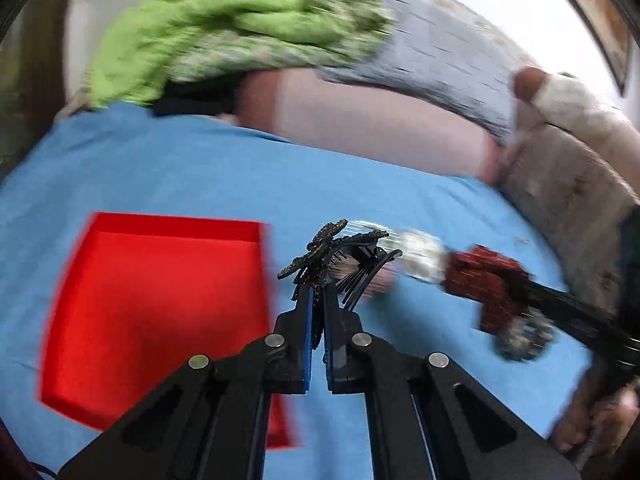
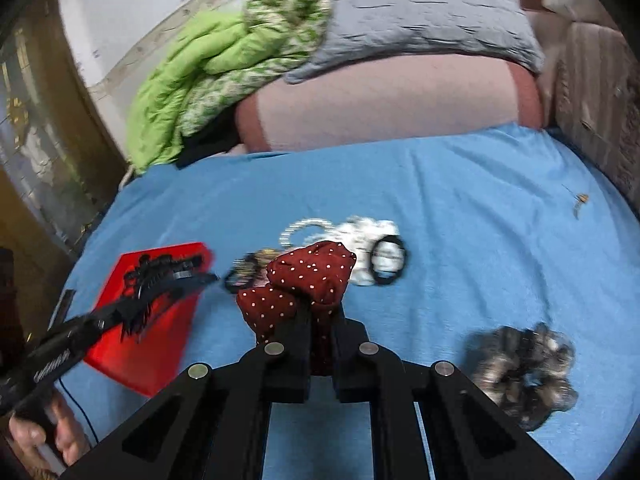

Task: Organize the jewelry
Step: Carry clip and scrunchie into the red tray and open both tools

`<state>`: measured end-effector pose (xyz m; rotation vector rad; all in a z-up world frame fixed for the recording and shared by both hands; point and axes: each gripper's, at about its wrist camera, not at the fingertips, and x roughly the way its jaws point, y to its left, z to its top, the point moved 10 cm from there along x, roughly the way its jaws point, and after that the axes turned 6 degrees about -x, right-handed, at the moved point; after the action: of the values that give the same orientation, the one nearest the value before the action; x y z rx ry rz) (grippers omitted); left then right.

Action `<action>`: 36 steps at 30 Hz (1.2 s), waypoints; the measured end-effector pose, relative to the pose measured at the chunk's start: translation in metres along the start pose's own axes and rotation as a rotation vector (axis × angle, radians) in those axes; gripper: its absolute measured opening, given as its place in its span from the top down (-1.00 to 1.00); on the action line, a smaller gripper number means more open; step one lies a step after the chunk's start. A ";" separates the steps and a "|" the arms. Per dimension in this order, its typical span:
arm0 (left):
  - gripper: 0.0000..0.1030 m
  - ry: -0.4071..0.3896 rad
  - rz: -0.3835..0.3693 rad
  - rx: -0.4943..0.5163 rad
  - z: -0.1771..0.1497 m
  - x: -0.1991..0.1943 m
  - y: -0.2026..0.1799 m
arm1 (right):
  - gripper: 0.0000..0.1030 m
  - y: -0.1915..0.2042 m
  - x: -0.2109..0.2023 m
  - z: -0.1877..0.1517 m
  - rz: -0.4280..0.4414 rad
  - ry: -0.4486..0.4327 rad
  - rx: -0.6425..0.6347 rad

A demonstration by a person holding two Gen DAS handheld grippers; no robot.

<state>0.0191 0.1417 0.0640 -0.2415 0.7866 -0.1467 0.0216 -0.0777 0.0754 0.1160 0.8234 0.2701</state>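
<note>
L gripper (image 1: 316, 280): jaws narrow, clamped on black hair clip (image 1: 340, 252), held up just right of red tray (image 1: 160, 312).
R gripper (image 2: 320, 320): pinched on dark-red polka-dot scrunchie (image 2: 308, 284), lifted, right of tray.
Tray: on blue sheet (image 2: 460, 208).
Grey scrunchie (image 2: 524, 372): on sheet, far right of tray.
White scrunchie (image 2: 362, 236) + black hair tie (image 2: 388, 266): beyond tray, to its right.

Blue sheet (image 2: 440, 184) covers the bed, wrinkled toward the far edge. Behind it a pink pillow (image 2: 384, 100) lies lengthwise, a grey patterned pillow (image 2: 424, 12) resting on top of it, and a crumpled lime-green blanket (image 2: 192, 80) with a green-and-white printed side is piled just left of both. Beige upholstered headboard (image 1: 568, 184) runs along the right side; white wall (image 2: 132, 8) behind.
</note>
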 end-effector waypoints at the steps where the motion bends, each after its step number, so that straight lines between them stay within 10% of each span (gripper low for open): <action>1: 0.92 -0.006 0.038 -0.012 0.005 0.000 0.017 | 0.84 0.013 0.004 0.002 0.015 0.009 -0.013; 11: 0.92 -0.005 0.303 -0.112 0.031 0.032 0.158 | 0.84 0.115 0.070 0.018 0.162 0.103 -0.067; 21: 0.91 0.025 0.320 -0.138 0.038 0.057 0.194 | 0.84 0.191 0.157 0.032 0.153 0.177 -0.197; 31: 0.89 0.024 0.267 -0.174 0.038 0.058 0.199 | 0.81 0.187 0.196 0.017 0.083 0.236 -0.207; 36: 0.27 -0.032 0.259 -0.162 0.043 0.048 0.194 | 0.23 0.186 0.187 0.020 0.064 0.210 -0.229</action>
<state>0.0907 0.3251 0.0083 -0.2918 0.7912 0.1651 0.1217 0.1529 -0.0047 -0.1028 0.9913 0.4401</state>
